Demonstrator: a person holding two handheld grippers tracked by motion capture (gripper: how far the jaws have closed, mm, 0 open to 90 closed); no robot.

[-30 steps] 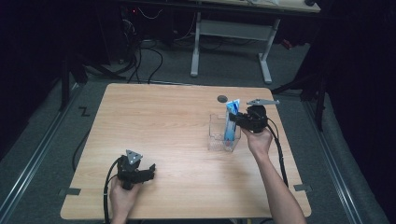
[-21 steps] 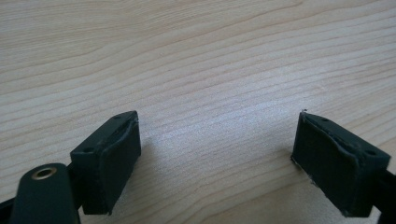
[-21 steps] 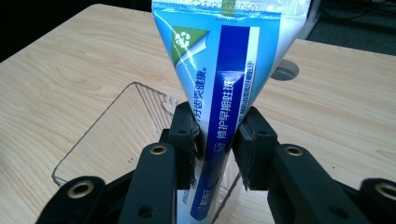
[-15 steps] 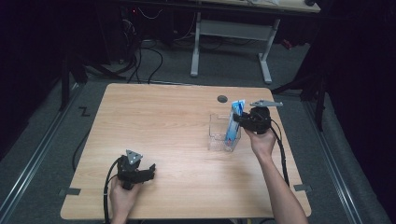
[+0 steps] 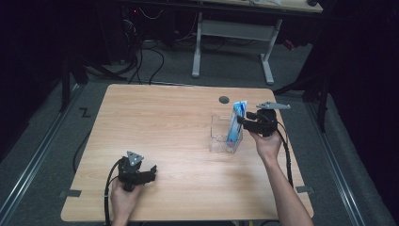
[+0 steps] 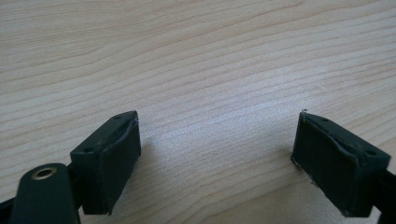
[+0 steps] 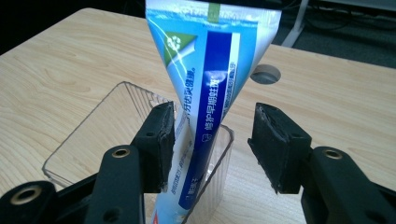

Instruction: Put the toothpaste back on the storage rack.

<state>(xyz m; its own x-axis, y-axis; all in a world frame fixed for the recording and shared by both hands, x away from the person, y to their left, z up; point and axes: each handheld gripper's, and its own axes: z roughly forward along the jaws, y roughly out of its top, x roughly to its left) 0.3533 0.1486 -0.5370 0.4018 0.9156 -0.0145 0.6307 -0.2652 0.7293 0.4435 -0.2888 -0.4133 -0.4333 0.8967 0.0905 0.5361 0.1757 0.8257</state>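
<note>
A blue and white toothpaste tube point(image 5: 236, 123) point(image 7: 210, 84) stands tilted, cap down, in a clear plastic container point(image 5: 219, 137) point(image 7: 88, 140) at the table's right middle. My right gripper point(image 5: 243, 122) point(image 7: 212, 140) is at the container's right side, open, with its jaws on either side of the tube. The left jaw is close to the tube and the right jaw stands apart from it. Near the front left edge, my left gripper point(image 5: 148, 173) point(image 6: 217, 154) rests open over bare wood, with nothing between its jaws.
The wooden table point(image 5: 160, 122) has a round cable hole point(image 5: 224, 99) point(image 7: 265, 73) just behind the container. A white desk frame point(image 5: 233, 42) and cables lie on the dark floor beyond the far edge.
The right gripper has shifted slightly to the right beside the tube, which stays standing in the container. The left gripper has not moved.
</note>
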